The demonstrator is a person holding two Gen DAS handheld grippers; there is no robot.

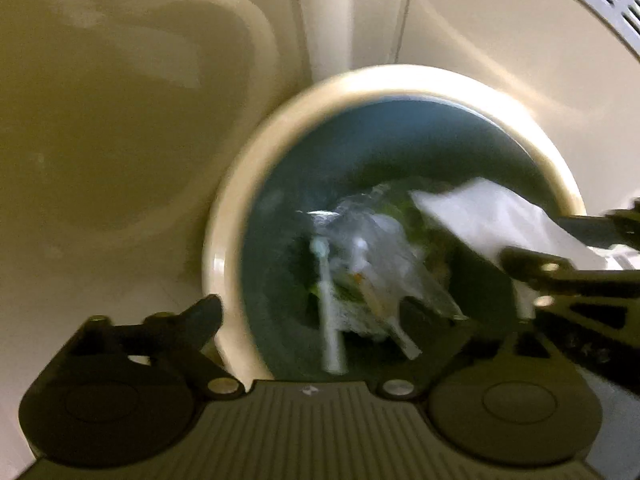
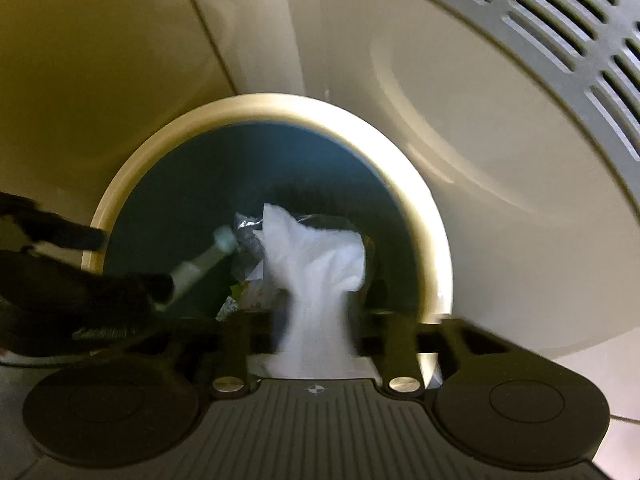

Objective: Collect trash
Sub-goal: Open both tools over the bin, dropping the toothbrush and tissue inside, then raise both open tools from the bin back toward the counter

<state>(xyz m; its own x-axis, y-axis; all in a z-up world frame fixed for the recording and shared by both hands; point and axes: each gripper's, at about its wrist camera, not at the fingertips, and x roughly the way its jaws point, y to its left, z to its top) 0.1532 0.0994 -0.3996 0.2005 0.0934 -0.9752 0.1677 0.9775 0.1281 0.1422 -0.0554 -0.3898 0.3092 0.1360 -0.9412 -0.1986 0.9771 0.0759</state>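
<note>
Both grippers are held steeply downward over the mouth of a round cream-rimmed waste bin with a dark blue-green interior [image 1: 224,240].

The left gripper [image 1: 352,320] has its fingers spread wide, with nothing between them. Beneath it, inside the bin, lie a white toothbrush-like stick [image 1: 329,320] and a crumpled clear plastic wrapper [image 1: 384,248], so that part of the trash is judged already deposited.

The right gripper [image 2: 314,320] has its fingers partly apart. A crumpled white paper tissue [image 2: 316,268] sits between them and hangs into the bin opening. Motion blur hides whether the pads still touch it (probably they no longer pinch it).

What remains, as far as can be judged, is for the tissue to drop clear. No further trash is visible outside the bin, though the views show little beyond it, only pale walls and a grey slotted vent panel [image 2: 560,40].
</note>
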